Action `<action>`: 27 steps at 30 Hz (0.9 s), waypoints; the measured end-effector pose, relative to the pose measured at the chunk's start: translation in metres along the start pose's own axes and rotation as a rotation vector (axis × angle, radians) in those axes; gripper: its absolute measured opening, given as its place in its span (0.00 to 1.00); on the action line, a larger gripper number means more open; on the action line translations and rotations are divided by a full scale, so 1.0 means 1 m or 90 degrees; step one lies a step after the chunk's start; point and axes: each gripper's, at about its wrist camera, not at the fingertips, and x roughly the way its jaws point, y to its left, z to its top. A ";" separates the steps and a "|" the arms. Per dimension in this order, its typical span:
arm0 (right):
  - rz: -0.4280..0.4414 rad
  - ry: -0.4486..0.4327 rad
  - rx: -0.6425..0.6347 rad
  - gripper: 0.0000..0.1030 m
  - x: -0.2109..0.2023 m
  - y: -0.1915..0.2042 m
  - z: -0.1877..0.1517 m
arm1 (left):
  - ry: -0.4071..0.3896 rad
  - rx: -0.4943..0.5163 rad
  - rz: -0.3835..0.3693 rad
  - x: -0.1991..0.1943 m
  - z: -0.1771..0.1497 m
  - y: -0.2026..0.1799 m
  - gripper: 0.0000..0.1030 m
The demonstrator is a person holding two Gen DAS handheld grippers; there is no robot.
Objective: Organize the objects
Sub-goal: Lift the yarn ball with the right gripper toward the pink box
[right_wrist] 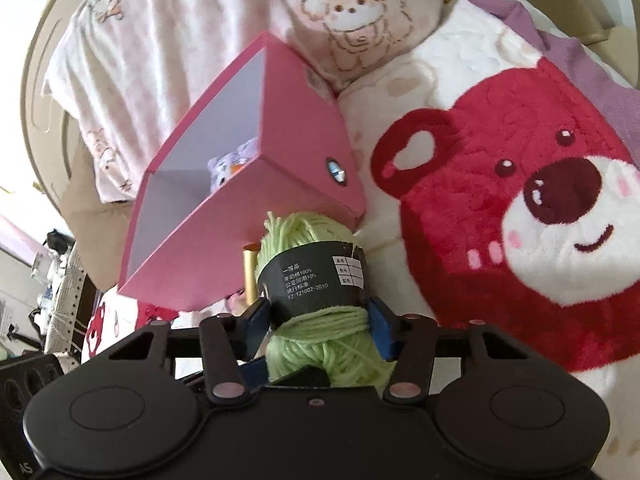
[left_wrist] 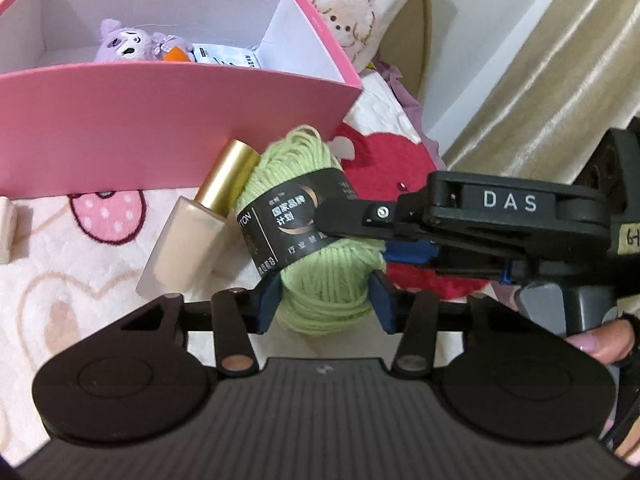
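Yarn (left_wrist: 320,280), a green skein with a black band, lies on the bed's blanket (left_wrist: 80,280) just before the pink box (left_wrist: 160,120). Left gripper (left_wrist: 324,300) and right gripper (right_wrist: 316,320) both have their fingers clamped on it. The step looks like a pickup; next comes a lift over the box wall. Beside it lies a gold-capped bottle (left_wrist: 192,236). Inside the box sit a purple plush (left_wrist: 124,42) and a white packet (left_wrist: 228,56).

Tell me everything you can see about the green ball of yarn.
The green ball of yarn is a soft, light green skein wound lengthwise, with a black paper band printed in white around its middle. It lies on the fleece blanket just in front of the pink box, beside a gold-capped bottle. The left gripper pinches one end; the right gripper squeezes it near the band.
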 end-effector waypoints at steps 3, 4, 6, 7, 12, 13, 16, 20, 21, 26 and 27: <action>0.026 0.003 -0.008 0.56 -0.009 0.011 -0.007 | 0.009 0.034 0.009 -0.021 0.000 -0.009 0.44; 0.026 0.008 -0.011 0.56 -0.013 0.016 -0.011 | 0.016 0.036 0.006 -0.027 -0.001 -0.010 0.44; 0.026 0.019 -0.002 0.56 -0.018 0.022 -0.017 | 0.027 0.023 -0.005 -0.037 -0.005 -0.006 0.44; 0.026 0.027 0.006 0.56 -0.018 0.023 -0.020 | 0.033 0.014 -0.008 -0.041 -0.007 -0.002 0.44; 0.007 0.107 0.022 0.56 0.004 0.024 -0.032 | 0.068 -0.016 0.024 -0.046 -0.025 0.016 0.45; 0.003 0.122 0.021 0.56 0.008 0.024 -0.034 | 0.070 -0.026 0.026 -0.046 -0.028 0.020 0.45; -0.011 0.130 0.005 0.60 0.009 0.028 -0.038 | 0.063 -0.065 0.010 -0.050 -0.035 0.032 0.48; -0.036 0.134 0.033 0.73 0.005 0.024 -0.047 | 0.058 -0.042 -0.011 -0.053 -0.031 0.029 0.61; -0.035 0.130 0.037 0.72 0.003 0.023 -0.052 | 0.055 -0.034 -0.019 -0.053 -0.031 0.027 0.63; -0.048 0.085 0.045 0.73 -0.001 0.021 -0.052 | 0.064 0.009 -0.010 -0.038 -0.031 0.022 0.64; -0.052 0.071 0.049 0.73 -0.002 0.020 -0.050 | 0.063 0.012 -0.007 -0.035 -0.032 0.023 0.64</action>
